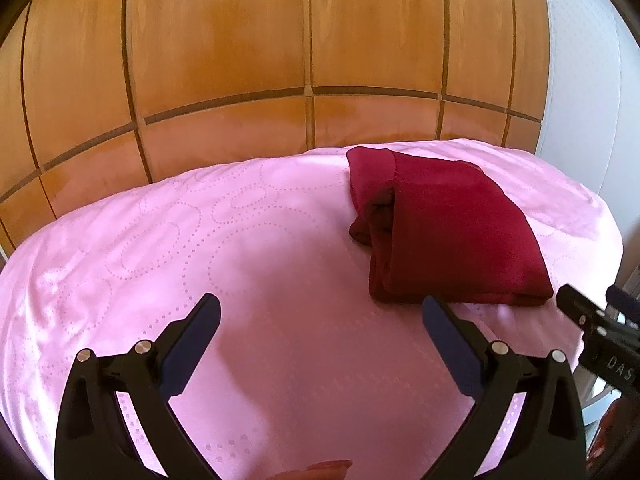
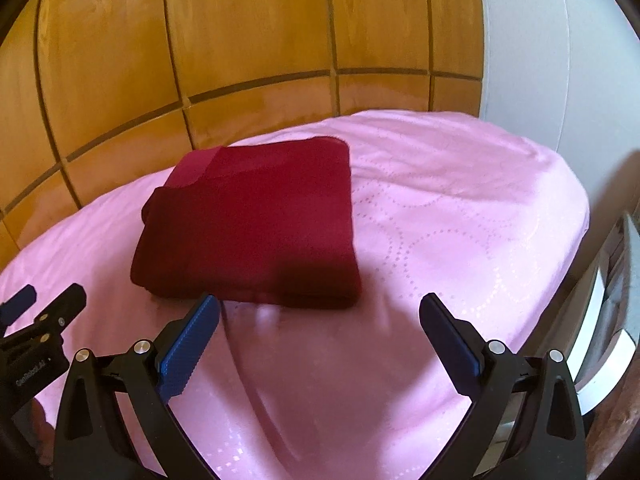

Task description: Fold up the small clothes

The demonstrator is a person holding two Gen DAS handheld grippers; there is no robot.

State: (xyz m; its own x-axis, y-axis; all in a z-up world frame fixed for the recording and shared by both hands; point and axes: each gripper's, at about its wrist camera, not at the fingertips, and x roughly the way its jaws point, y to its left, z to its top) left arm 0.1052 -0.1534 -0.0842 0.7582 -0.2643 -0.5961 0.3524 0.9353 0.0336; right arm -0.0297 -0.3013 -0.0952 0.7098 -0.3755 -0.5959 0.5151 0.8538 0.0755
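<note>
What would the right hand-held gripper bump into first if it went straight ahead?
Probably the folded red garment. The right hand-held gripper is open above the pink bed cover, and the garment's near edge lies just ahead, slightly left. Depth is hard to judge.

Home bedrm: pink quilted bedcover (image 1: 240,240) w/ wood wardrobe panels (image 1: 224,40) behind.

Pink quilted bed cover (image 1: 248,248) with dotted loop pattern lies under and ahead of the fingers. Beyond it, glossy orange-brown wood panelling (image 1: 224,40) with dark grooves. White wall (image 2: 532,52) right of the fingers. Soft light, sheen on panels.
</note>
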